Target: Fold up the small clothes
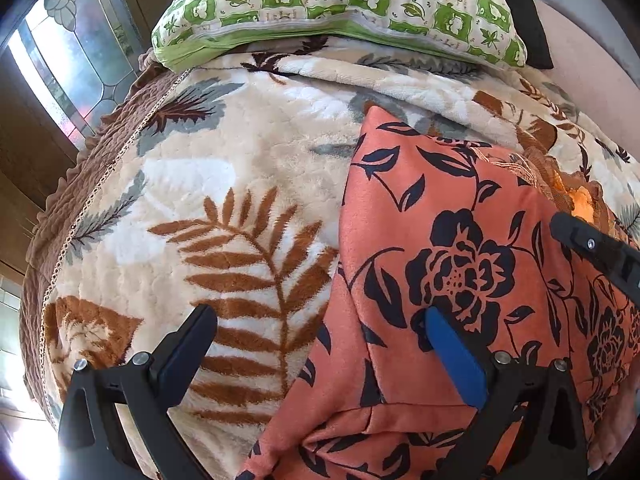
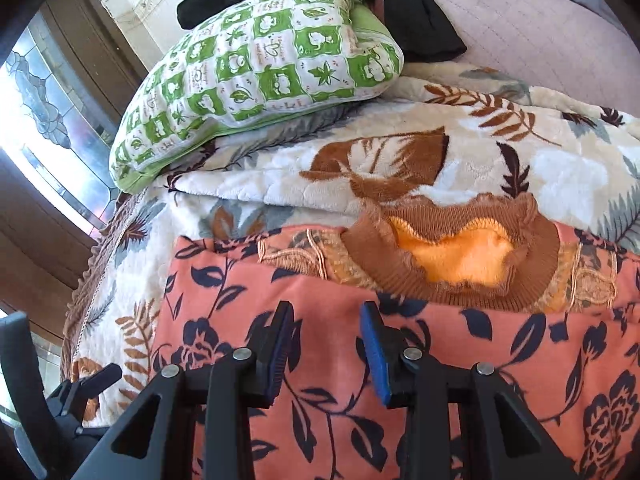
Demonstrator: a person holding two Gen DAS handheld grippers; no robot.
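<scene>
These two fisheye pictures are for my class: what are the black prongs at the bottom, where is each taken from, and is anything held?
Each picture comes from a camera on a hand-held two-finger tool, looking along its fingers. The left tool stands wide open over the left edge of an orange floral garment. The right tool hovers over the same garment, its fingers apart, gripping nothing. The garment lies on a leaf-patterned blanket, its brown knitted collar at the far side. Behind sits a green checked pillow.

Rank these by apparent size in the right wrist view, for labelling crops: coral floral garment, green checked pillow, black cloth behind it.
1. Coral floral garment, though nearness inflates it.
2. Green checked pillow.
3. Black cloth, partly hidden.
</scene>
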